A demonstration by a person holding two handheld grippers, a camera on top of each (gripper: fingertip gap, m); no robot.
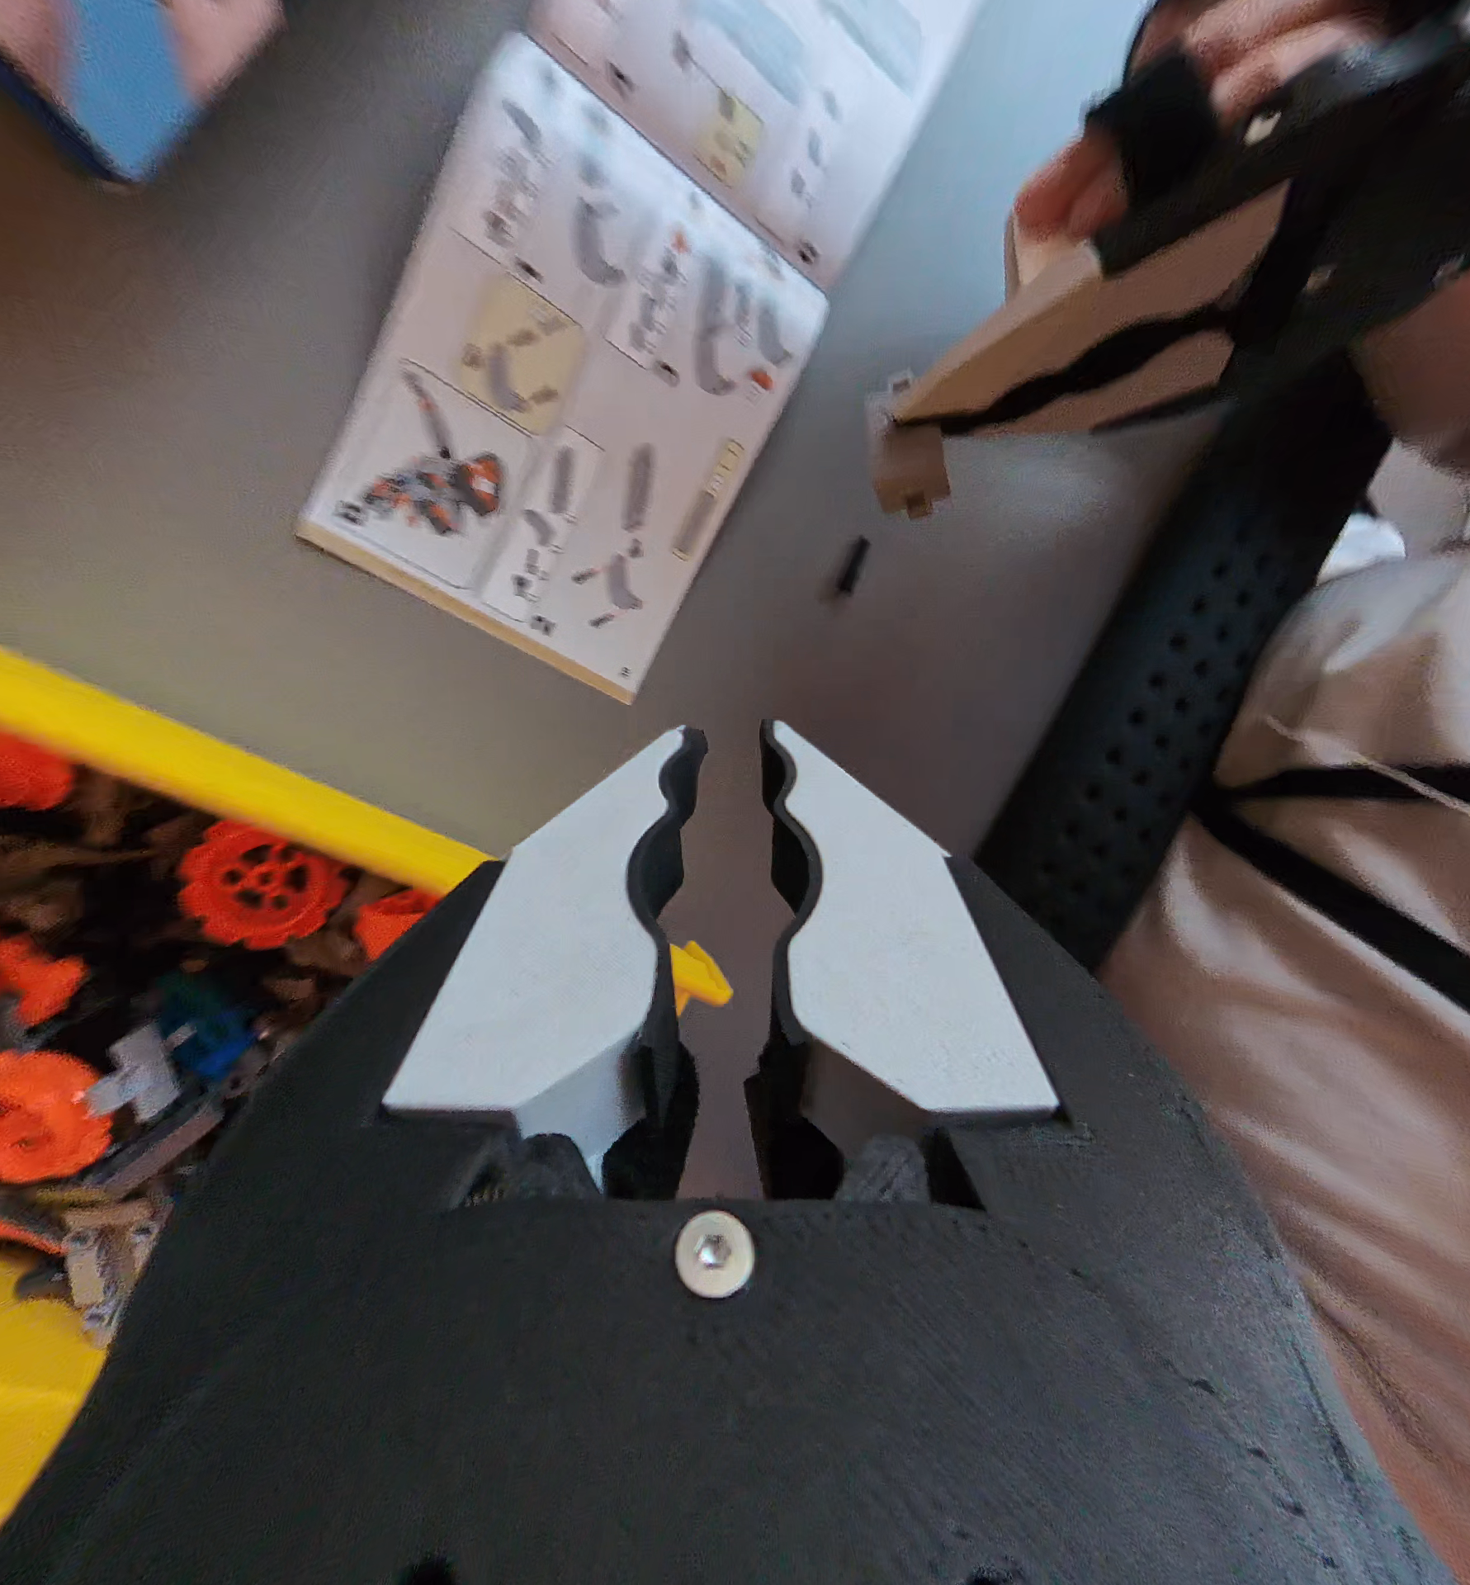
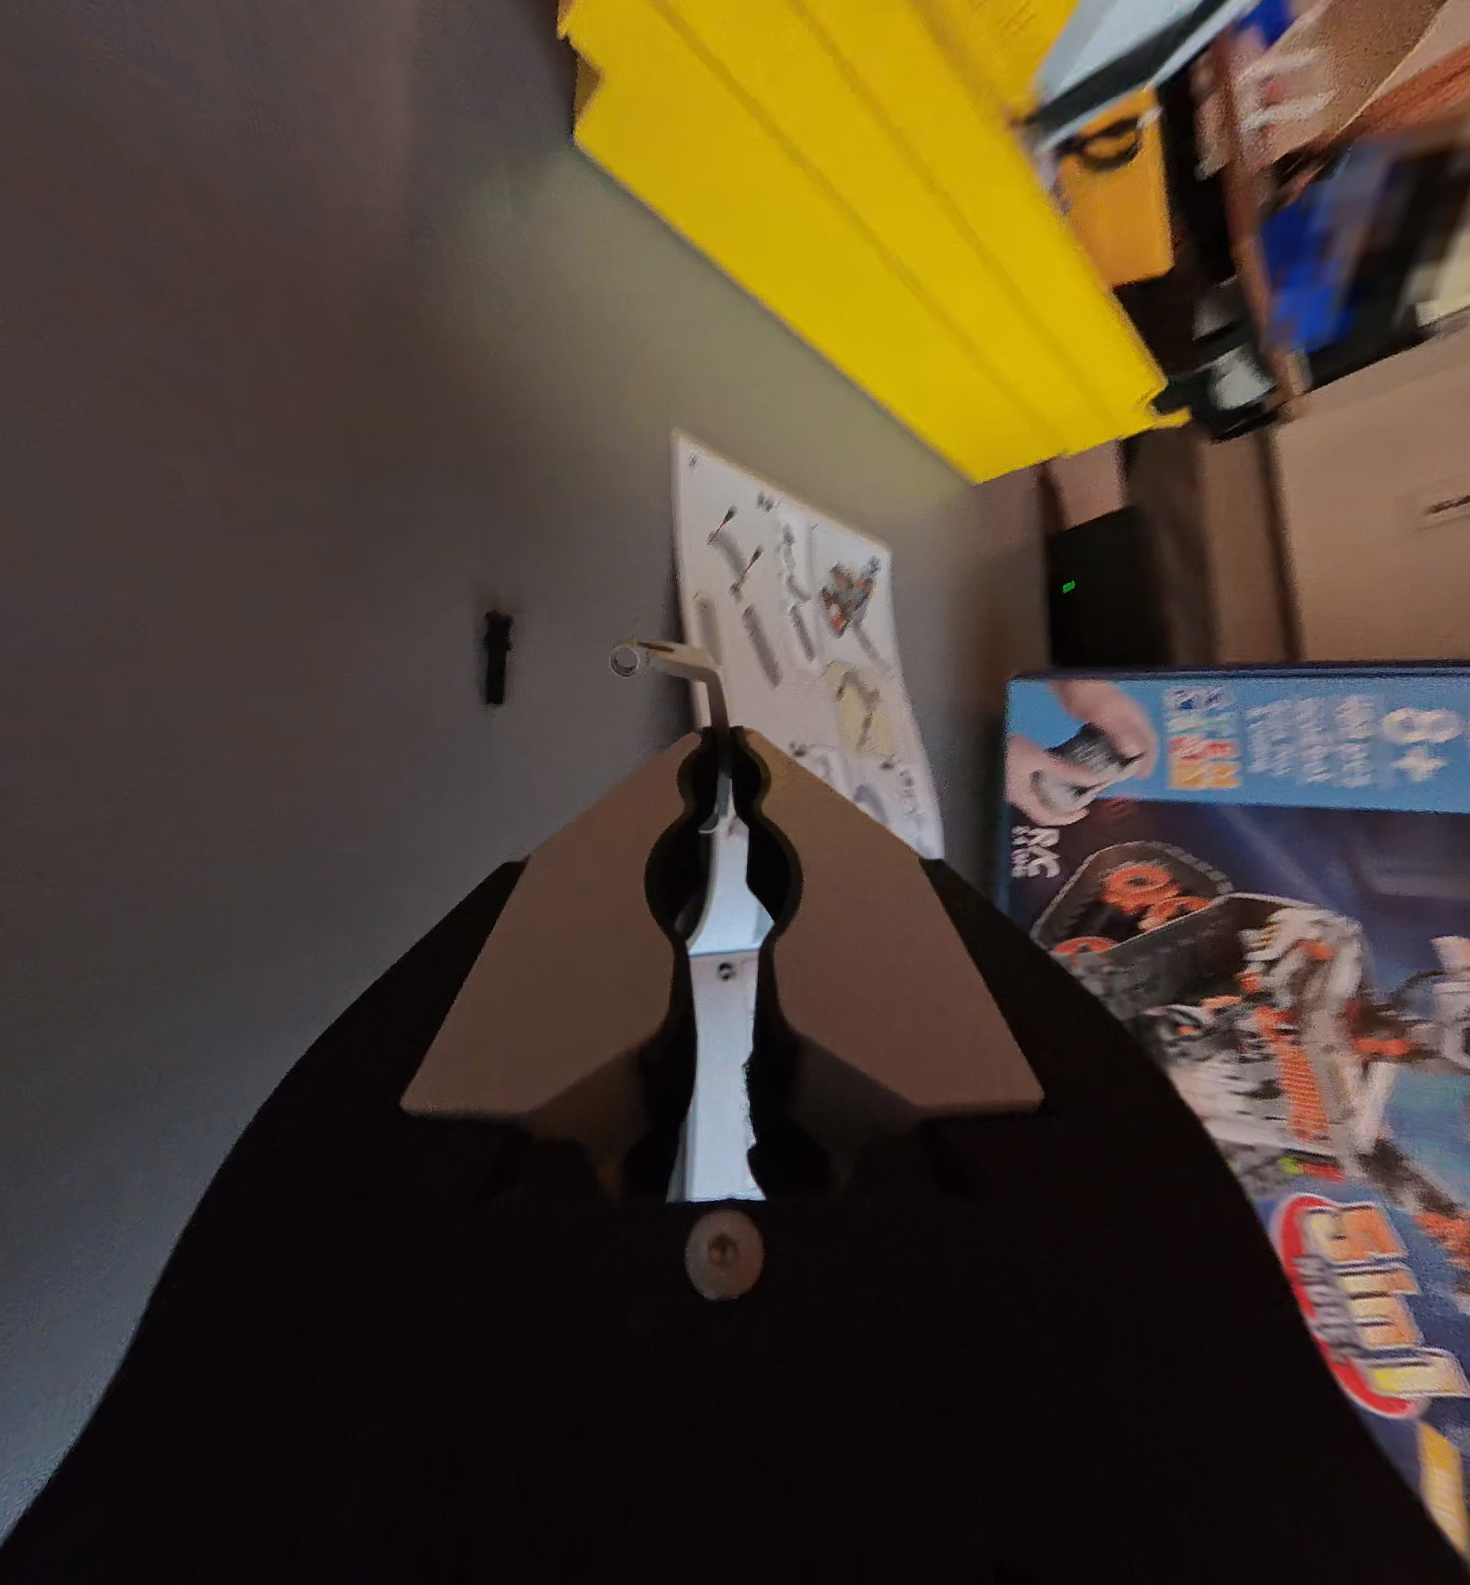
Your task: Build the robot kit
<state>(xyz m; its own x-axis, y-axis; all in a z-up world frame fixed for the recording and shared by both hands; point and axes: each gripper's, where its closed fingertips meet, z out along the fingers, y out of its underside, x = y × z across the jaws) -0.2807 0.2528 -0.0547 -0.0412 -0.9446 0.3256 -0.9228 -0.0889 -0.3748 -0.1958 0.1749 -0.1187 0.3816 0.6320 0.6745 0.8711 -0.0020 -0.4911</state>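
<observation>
My left gripper (image 1: 733, 739) is open and empty, with a narrow gap between its jaws. It hangs over the grey table next to a yellow tray (image 1: 199, 763) of orange gears and grey building parts. My right gripper (image 2: 721, 734) is shut on a light grey angled beam (image 2: 680, 665) that sticks out past its tips. In the left wrist view the right gripper (image 1: 907, 463) shows at the upper right, held by a gloved hand, with the beam at its tips. A small black pin (image 1: 849, 566) lies on the table below it; it also shows in the right wrist view (image 2: 497, 653).
An open instruction booklet (image 1: 577, 360) lies on the table; it also shows in the right wrist view (image 2: 808, 652). A blue toy box (image 2: 1280, 986) stands at the right, a yellow tray wall (image 2: 868, 232) behind. A person's light-clad torso (image 1: 1349, 986) is at the right. The tips of one gripper are about 15 cm away from the tips of the other. From my right tips it is roughly 6 cm to the small black pin (image 1: 849, 566); from my left, 15 cm. Seen from the right wrist view (image 2: 512, 652) as well.
</observation>
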